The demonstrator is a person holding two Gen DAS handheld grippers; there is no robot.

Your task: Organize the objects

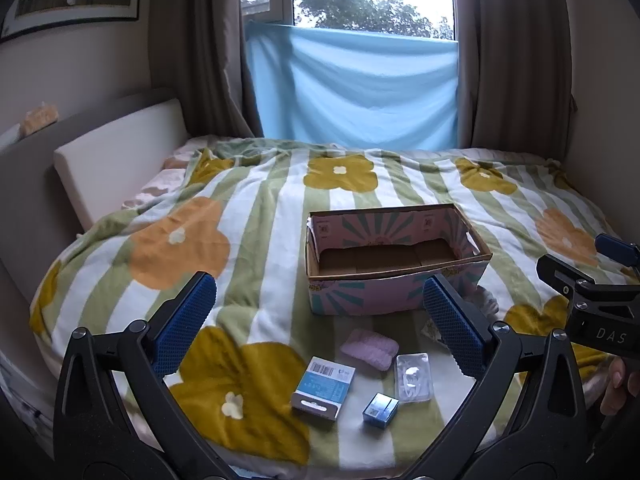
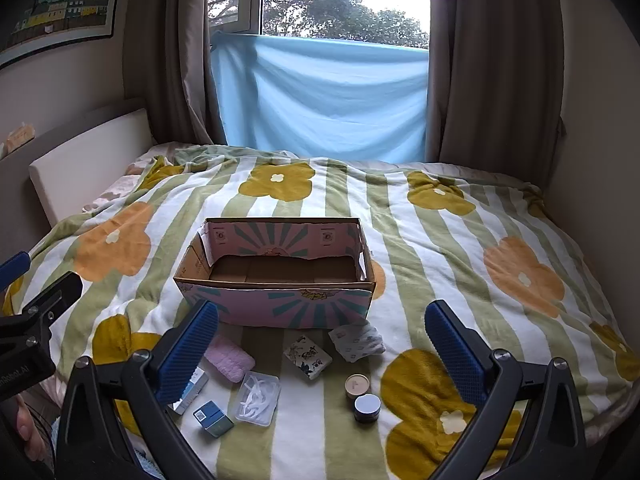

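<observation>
An open, empty cardboard box [image 1: 396, 256] [image 2: 280, 276] sits on the flowered bed blanket [image 1: 260, 216]. In front of it lie small items: a pink fuzzy pad [image 1: 370, 347] [image 2: 230, 360], a blue-and-white carton [image 1: 325, 388] [image 2: 192, 394], a small blue box [image 1: 380, 410] [image 2: 213, 418], a clear plastic case [image 1: 413, 376] [image 2: 258, 399], a patterned packet [image 2: 308, 357], a white pouch [image 2: 357, 342], a tan-lidded jar [image 2: 357, 386] and a dark jar [image 2: 367, 407]. My left gripper [image 1: 320, 316] is open above the items. My right gripper [image 2: 322, 340] is open above them too.
A white headboard [image 1: 116, 160] stands at the left. A window with blue cloth [image 1: 356, 88] and brown curtains is behind the bed. A wall rises at the right. The right gripper body also shows in the left wrist view [image 1: 596, 300].
</observation>
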